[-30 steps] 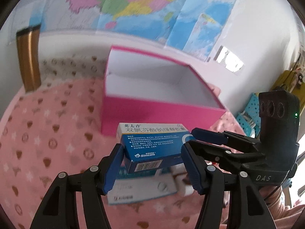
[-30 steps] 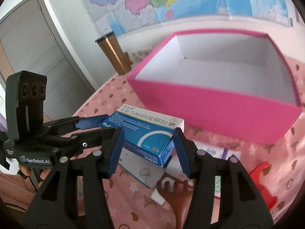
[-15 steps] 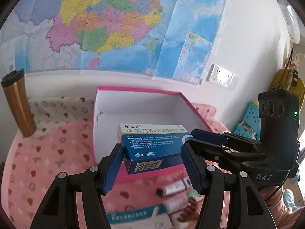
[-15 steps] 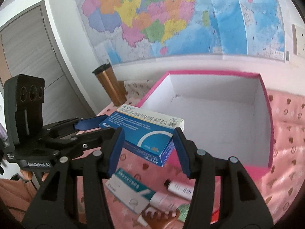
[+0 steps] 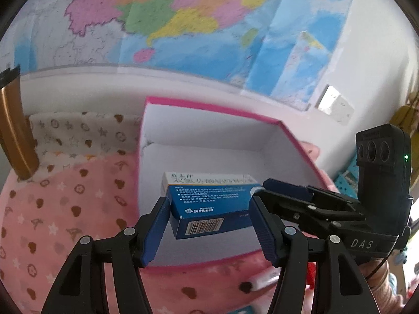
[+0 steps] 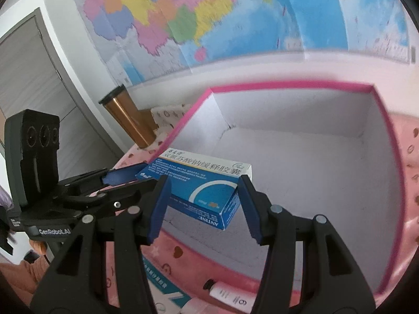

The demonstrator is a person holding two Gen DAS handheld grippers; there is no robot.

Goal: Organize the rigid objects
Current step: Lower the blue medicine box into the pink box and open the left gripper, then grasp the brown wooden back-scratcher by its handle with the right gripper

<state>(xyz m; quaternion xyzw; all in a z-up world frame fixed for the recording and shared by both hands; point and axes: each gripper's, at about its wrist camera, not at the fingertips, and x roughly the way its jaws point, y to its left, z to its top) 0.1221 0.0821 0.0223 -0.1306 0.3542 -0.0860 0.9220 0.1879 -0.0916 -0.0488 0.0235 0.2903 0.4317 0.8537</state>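
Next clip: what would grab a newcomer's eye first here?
A blue-and-white medicine box hangs over the open pink storage box, pinched at its ends by the left gripper and the right gripper together. Behind, a bright colored wall map fills the wall, with a copper tumbler beside the pink box.

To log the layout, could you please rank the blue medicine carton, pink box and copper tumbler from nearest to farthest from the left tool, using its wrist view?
1. Blue medicine carton: between the left tool's fingers.
2. Pink cardboard box: directly beneath and ahead.
3. Copper metal tumbler: far left, near the wall.
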